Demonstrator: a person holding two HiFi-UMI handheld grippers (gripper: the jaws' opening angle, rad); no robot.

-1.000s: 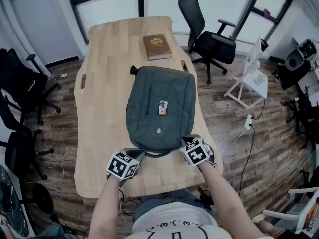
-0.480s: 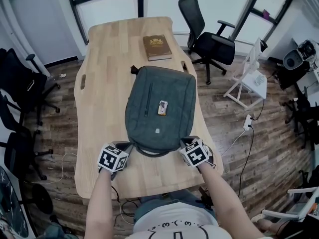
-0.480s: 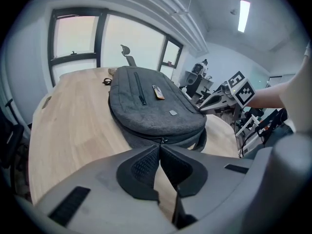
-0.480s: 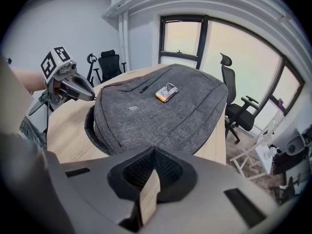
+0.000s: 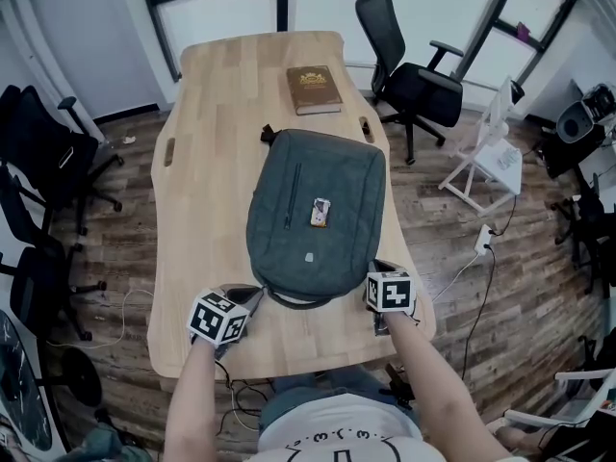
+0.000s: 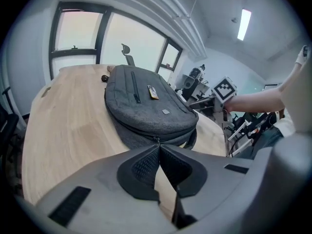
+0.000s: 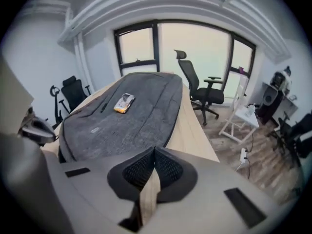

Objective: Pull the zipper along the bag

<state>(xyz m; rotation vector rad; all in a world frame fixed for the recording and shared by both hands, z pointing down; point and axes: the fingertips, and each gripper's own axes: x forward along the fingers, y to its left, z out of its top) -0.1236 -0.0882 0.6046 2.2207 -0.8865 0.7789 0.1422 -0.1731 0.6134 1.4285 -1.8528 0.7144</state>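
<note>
Left claw (image 6: 157, 146) closed, its tips apparently pinching the zipper pull (image 6: 157, 140) on the near edge of the grey bag (image 5: 318, 210), which lies flat mid-counter (image 5: 207, 162); right claw (image 7: 154, 151) closed on nothing, tips at the bag's near right corner, probably to brace it against the pull.

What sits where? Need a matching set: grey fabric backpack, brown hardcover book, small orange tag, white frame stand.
Things:
1. grey fabric backpack
2. brown hardcover book
3. small orange tag
4. white frame stand

Places:
A. on the floor, right of the table
B. far end of the light wooden table
C. middle of the table
D. lying on the backpack

Pairs: 1-C; 2-B; 3-D; 4-A
</note>
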